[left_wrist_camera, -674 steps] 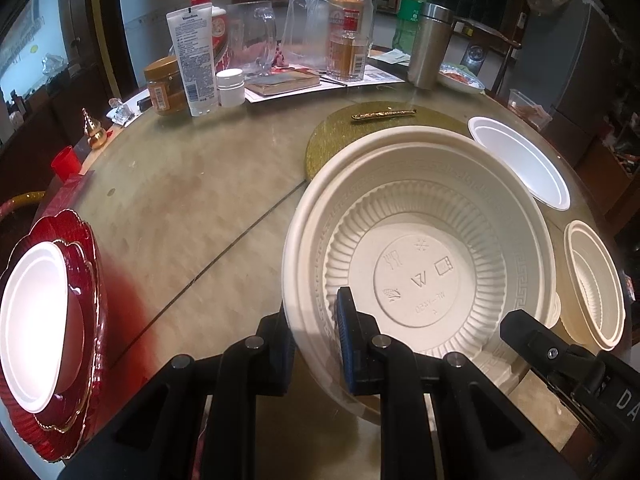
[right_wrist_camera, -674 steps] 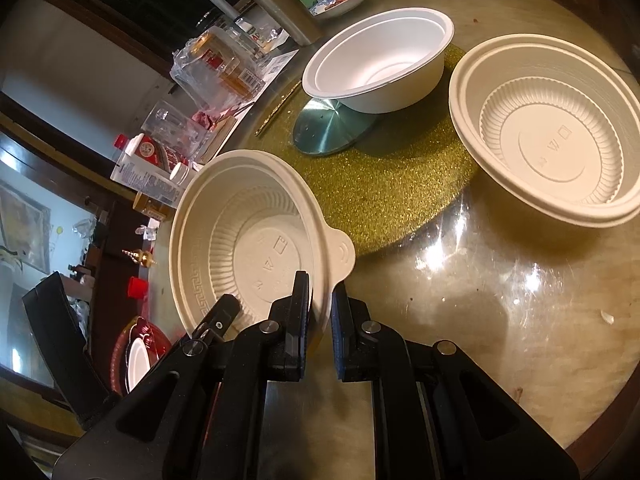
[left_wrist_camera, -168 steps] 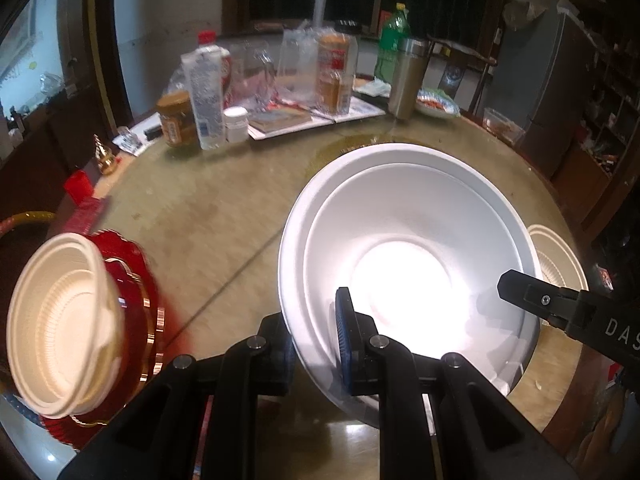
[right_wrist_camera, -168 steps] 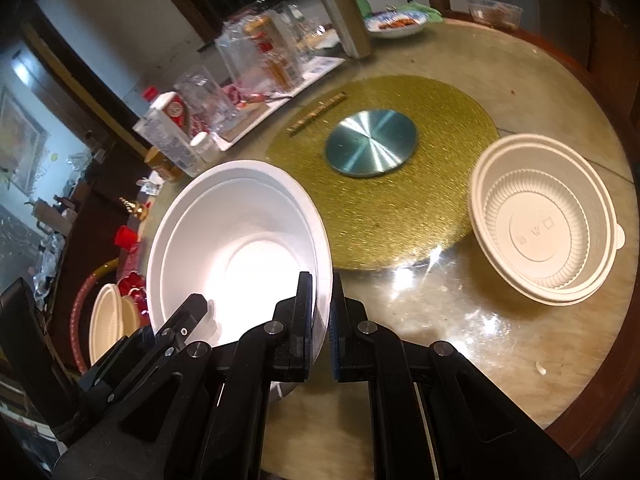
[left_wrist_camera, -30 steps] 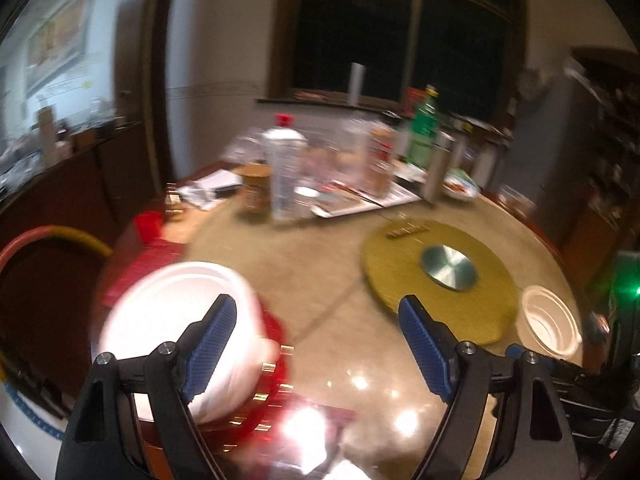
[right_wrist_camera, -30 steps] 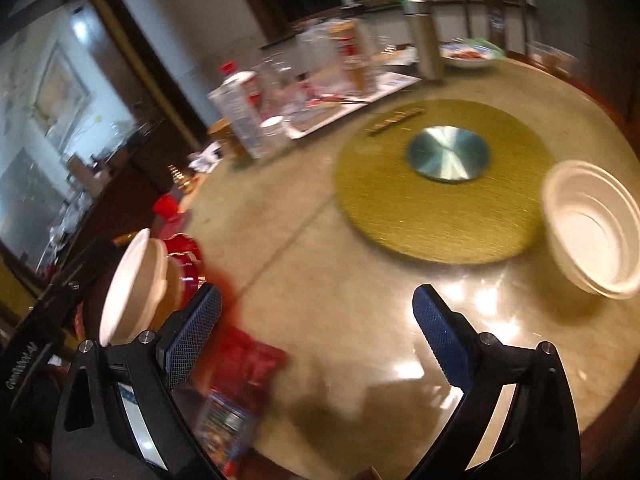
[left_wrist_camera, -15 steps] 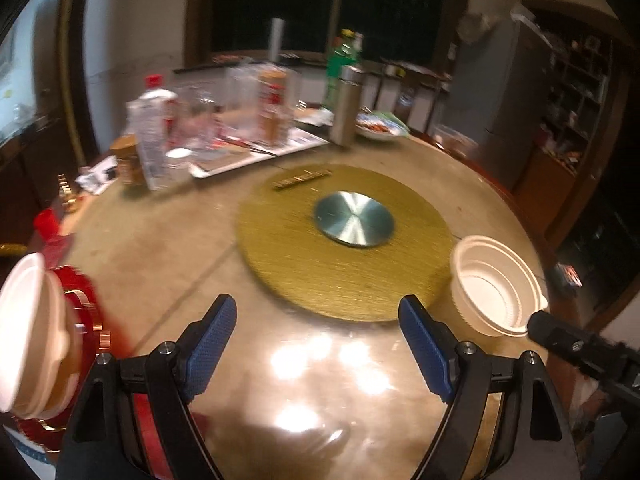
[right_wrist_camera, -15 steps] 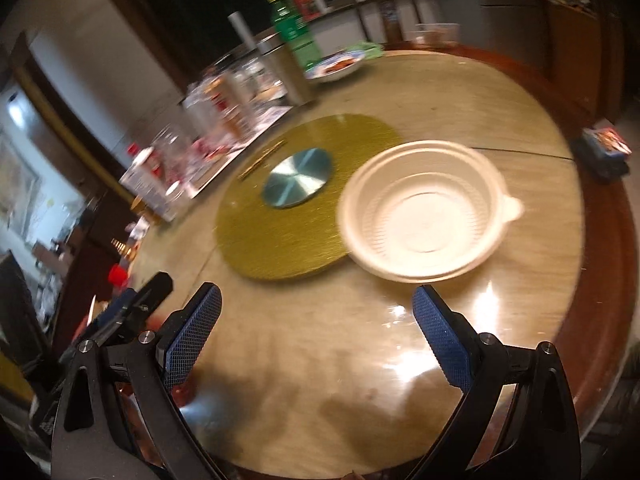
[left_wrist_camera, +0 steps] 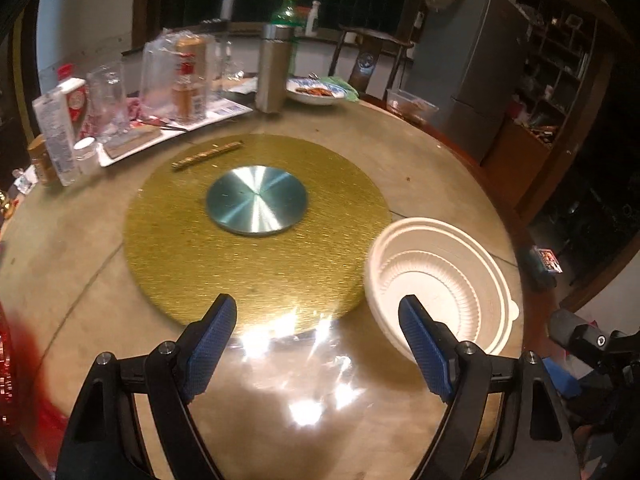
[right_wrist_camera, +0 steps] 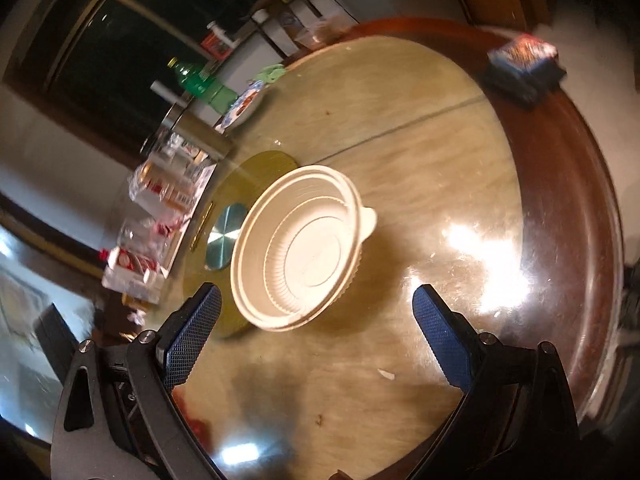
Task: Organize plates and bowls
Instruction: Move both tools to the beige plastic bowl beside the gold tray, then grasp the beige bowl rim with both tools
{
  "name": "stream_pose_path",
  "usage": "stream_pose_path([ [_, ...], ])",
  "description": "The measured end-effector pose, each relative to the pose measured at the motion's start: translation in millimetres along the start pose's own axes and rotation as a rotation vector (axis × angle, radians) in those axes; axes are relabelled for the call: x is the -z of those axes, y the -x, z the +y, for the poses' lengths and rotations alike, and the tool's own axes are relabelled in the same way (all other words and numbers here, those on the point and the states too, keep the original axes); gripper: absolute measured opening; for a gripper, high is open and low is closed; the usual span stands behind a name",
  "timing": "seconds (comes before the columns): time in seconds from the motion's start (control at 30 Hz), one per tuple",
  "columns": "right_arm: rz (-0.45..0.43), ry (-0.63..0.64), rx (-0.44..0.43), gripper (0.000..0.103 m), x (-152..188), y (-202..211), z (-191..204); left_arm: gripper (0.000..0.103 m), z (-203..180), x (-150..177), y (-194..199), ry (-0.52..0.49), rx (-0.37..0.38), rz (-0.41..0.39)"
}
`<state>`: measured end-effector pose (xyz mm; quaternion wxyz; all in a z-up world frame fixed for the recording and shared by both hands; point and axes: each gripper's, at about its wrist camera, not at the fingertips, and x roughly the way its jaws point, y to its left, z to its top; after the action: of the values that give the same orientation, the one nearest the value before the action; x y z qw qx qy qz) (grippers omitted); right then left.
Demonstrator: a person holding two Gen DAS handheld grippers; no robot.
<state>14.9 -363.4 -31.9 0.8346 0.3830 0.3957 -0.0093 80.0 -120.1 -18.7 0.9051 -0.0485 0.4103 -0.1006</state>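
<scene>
— Any writing legible?
— None; the carton (left_wrist_camera: pixel 56 128) at upper left is too blurred.
— The claws?
— Left claw (left_wrist_camera: pixel 318 344) and right claw (right_wrist_camera: pixel 316 340) both gape wide, empty (blue pads bare).
— The bowl?
— Cream bowl (right_wrist_camera: pixel 300 246) sits mid-frame on the worktop (right_wrist_camera: pixel 440 160), touching the gold mat (left_wrist_camera: pixel 256 272).

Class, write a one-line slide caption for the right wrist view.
Open right tool above a glossy round table, facing one cream ribbed bowl beside the gold mat.
</scene>
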Motion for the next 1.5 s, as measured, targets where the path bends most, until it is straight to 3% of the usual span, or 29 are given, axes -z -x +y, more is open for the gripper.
stream_pose_path([
  [0.33, 0.028, -0.058, -0.006, 0.096, -9.0, -19.7, -12.9, 0.083, -17.6, 0.9, -24.2, -0.019, 0.002, 0.044],
  [0.73, 0.046, -0.063, 0.03, 0.076, -14.3, -34.6, -11.7, 0.083, -20.2, -6.9, -33.3, -0.041, -0.013, 0.053],
  [1.03, 0.054, -0.05, 0.074, 0.075, -19.2, -41.1, -9.4, 0.083, -24.8, -8.0, -51.5, -0.051, -0.011, 0.101],
  [1.13, 0.071, -0.048, 0.095, 0.053, -21.2, -46.6, -11.2, 0.081, -26.0, -7.2, -57.6, -0.057, -0.023, 0.113],
  [1.17, 0.072, -0.045, 0.106, 0.045, -21.9, -48.2, -12.0, 0.078, -26.2, -7.1, -58.8, -0.057, -0.022, 0.117],
  [1.27, 0.086, -0.047, 0.12, 0.04, -23.3, -53.8, -14.9, 0.058, -28.2, -6.1, -62.4, -0.069, -0.032, 0.133],
  [1.33, 0.089, -0.043, 0.123, 0.031, -23.1, -55.8, -15.1, 0.048, -29.7, -4.5, -65.6, -0.081, -0.04, 0.147],
  [1.43, 0.082, -0.036, 0.124, 0.027, -23.1, -55.5, -14.3, 0.033, -30.6, -2.3, -69.1, -0.088, -0.039, 0.165],
  [1.5, 0.082, -0.023, 0.116, 0.023, -22.4, -56.0, -11.3, 0.017, -33.1, -1.4, -68.5, -0.106, -0.032, 0.169],
])
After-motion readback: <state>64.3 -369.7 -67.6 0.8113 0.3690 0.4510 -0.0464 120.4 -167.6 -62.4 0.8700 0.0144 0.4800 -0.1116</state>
